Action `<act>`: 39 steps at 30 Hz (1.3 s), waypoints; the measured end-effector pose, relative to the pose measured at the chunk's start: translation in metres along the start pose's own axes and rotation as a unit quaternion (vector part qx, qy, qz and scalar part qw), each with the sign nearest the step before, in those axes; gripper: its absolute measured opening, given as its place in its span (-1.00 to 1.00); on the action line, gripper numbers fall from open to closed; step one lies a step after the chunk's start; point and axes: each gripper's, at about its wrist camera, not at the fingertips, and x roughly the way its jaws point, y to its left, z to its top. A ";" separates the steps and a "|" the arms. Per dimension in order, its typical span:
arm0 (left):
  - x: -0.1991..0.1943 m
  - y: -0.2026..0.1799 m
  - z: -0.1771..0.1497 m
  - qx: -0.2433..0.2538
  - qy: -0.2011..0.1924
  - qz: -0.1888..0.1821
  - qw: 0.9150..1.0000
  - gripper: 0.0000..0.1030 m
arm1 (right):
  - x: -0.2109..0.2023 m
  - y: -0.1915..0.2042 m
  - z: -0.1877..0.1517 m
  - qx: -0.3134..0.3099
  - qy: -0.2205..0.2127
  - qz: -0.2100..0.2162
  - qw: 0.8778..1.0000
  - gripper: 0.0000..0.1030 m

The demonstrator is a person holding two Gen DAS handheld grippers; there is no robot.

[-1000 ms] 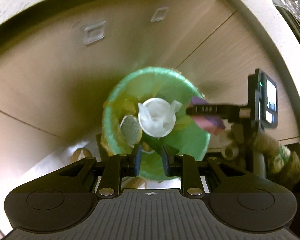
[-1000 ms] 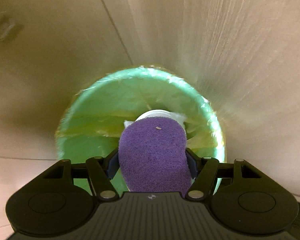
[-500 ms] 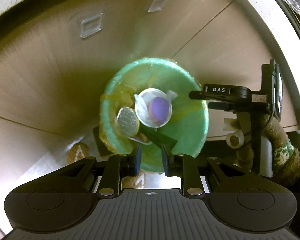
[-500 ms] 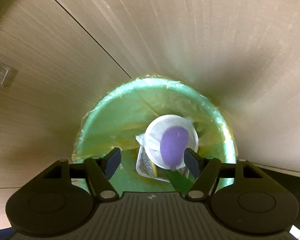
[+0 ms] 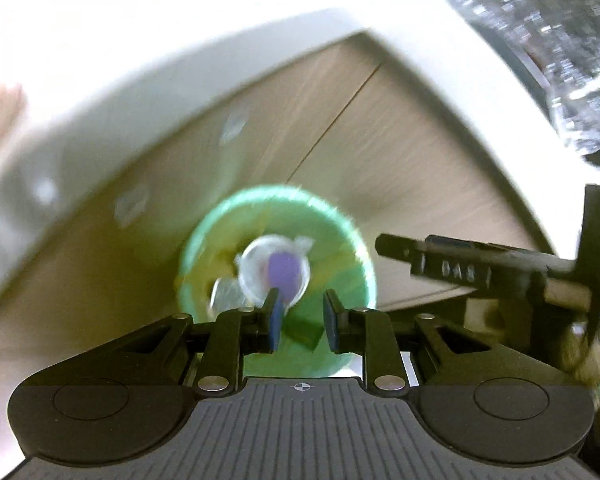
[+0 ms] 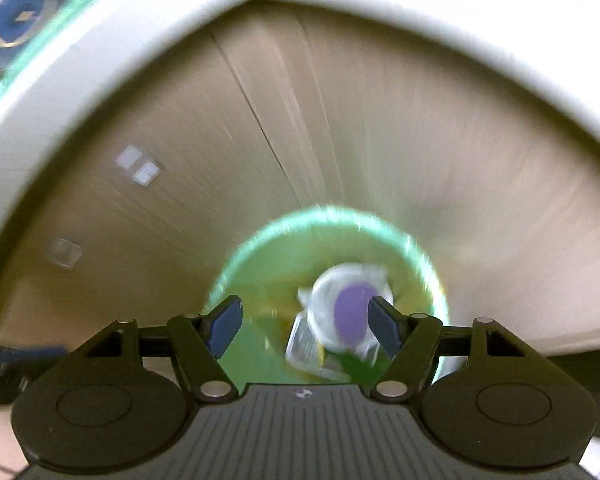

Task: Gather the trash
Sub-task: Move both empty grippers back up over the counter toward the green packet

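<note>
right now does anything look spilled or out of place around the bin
Nothing stands out. The purple pad lies in the clear cup inside the green-lined bin, with the other trash. No litter shows outside it, though both views are blurred.

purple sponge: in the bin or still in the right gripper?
In the bin. The purple sponge lies on a clear lid inside the green bin; right gripper is open, empty.
</note>
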 end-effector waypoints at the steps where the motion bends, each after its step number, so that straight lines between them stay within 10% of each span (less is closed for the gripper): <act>1: -0.004 -0.004 0.006 0.011 -0.010 -0.007 1.000 -0.51 | -0.014 0.008 0.003 -0.016 -0.021 -0.009 1.000 0.36; 9: -0.065 -0.010 0.058 0.073 -0.129 -0.054 0.988 -0.51 | -0.105 0.042 0.027 -0.035 -0.152 -0.020 0.988 0.47; 22: -0.124 0.119 0.145 0.003 -0.263 0.002 0.965 -0.51 | -0.102 0.133 0.057 -0.069 -0.173 -0.057 0.981 0.47; 32: -0.096 0.184 0.207 -0.095 -0.277 0.054 0.955 -0.52 | -0.099 0.169 0.077 -0.117 -0.184 -0.061 0.974 0.47; 39: -0.070 0.165 0.208 -0.111 -0.236 0.053 0.964 -0.52 | -0.092 0.149 0.082 -0.134 -0.187 -0.030 0.973 0.47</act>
